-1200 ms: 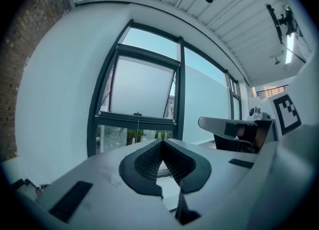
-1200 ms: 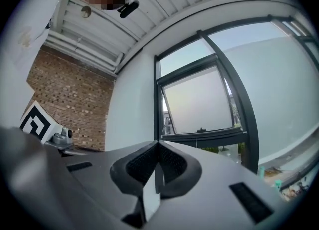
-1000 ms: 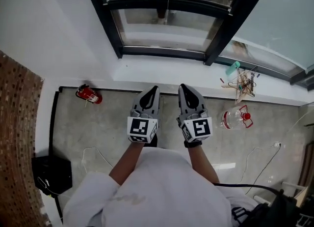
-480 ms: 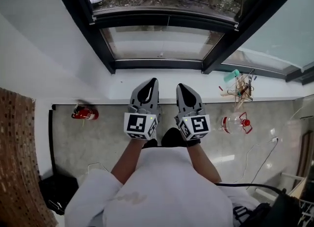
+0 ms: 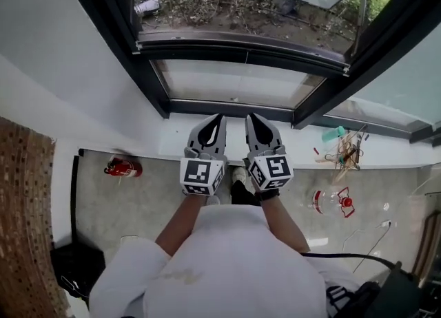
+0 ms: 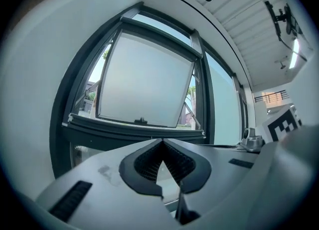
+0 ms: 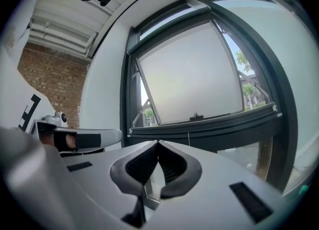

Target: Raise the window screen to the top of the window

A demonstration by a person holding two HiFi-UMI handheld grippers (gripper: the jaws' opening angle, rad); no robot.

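The window (image 5: 241,82) has a dark frame, and its upper sash (image 6: 144,82) is tilted open outward. A dark horizontal rail (image 5: 241,45) crosses the opening, with white end caps and a thin cord (image 7: 188,138) hanging from its middle; it may be the screen's bottom bar. It also shows in the left gripper view as the rail (image 6: 134,130). My left gripper (image 5: 219,118) and right gripper (image 5: 249,117) are side by side over the white sill (image 5: 172,141), pointing level at the lower pane. In the gripper views both the left (image 6: 162,140) and the right (image 7: 158,142) are shut and hold nothing, short of the rail.
A red fire extinguisher (image 5: 122,167) lies on the floor at the left. A plastic bottle (image 5: 331,201), wooden sticks (image 5: 348,150) and cables lie at the right. A brick wall (image 5: 24,220) and a black bag (image 5: 72,265) stand at the left.
Both grippers and the person have moved forward to the window; the fingertips now reach over the sill, and more of the open sash and the ground outside shows.
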